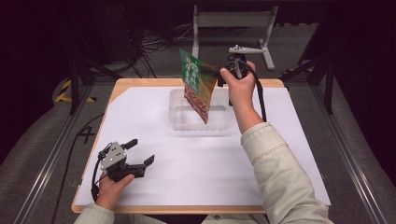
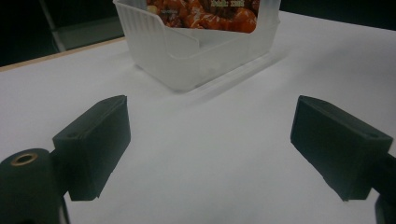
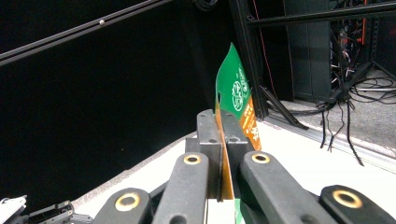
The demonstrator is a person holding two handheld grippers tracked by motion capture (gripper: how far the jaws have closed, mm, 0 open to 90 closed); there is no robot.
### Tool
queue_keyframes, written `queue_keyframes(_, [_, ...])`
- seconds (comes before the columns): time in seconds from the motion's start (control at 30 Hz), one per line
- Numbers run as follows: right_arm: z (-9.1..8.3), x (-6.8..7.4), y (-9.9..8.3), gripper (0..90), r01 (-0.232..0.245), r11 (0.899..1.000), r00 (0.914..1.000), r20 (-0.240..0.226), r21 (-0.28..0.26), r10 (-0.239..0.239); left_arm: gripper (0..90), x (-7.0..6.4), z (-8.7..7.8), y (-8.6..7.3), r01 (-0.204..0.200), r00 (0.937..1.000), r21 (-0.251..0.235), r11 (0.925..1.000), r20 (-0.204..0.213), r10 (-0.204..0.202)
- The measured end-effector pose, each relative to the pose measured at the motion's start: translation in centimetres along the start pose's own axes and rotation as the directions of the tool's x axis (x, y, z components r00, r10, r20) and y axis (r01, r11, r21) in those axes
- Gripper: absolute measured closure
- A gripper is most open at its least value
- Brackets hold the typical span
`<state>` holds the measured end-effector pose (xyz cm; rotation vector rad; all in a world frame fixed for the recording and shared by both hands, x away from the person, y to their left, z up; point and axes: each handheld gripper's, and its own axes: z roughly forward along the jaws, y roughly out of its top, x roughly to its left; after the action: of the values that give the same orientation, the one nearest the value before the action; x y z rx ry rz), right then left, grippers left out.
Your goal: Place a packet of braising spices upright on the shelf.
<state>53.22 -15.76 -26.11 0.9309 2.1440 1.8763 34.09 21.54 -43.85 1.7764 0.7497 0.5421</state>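
Observation:
A green and orange snack pouch (image 1: 197, 85) hangs upright over a clear plastic tub (image 1: 177, 121) at the back middle of the table. My right gripper (image 1: 216, 73) is shut on the pouch's upper right edge, and the pouch's lower corner dips into the tub. In the right gripper view the pouch (image 3: 236, 95) stands edge-on, pinched between my closed jaws. My left gripper (image 1: 141, 152) rests open near the table's front left, with nothing between its fingers. From the left gripper view the tub (image 2: 187, 51) sits ahead, with the pouch's printed bottom (image 2: 205, 13) inside it.
White paper (image 1: 187, 154) covers the wooden table. A grey metal stand (image 1: 233, 23) is on the floor behind the table. Cables (image 1: 154, 42) lie at the back left. Black frame rails (image 1: 74, 84) flank both sides.

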Motion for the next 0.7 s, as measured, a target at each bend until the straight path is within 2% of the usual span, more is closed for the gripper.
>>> queue_keyframes(0.2, [0.01, 0.0, -0.07, 90.0, 0.005, 1.0, 1.0, -0.003, -0.008, -0.005, 12.9, -0.05, 0.0, 0.02, -0.002, 1.0, 0.005, 1.0, -0.002, 0.002])
queue_keyframes(0.7, [0.65, -0.12, 0.05, 90.0, 0.028, 1.0, 0.9989, 0.037, -0.013, -0.027, 12.9, 0.01, -0.01, -0.01, 0.001, 1.0, 0.001, 1.0, 0.0, -0.001])
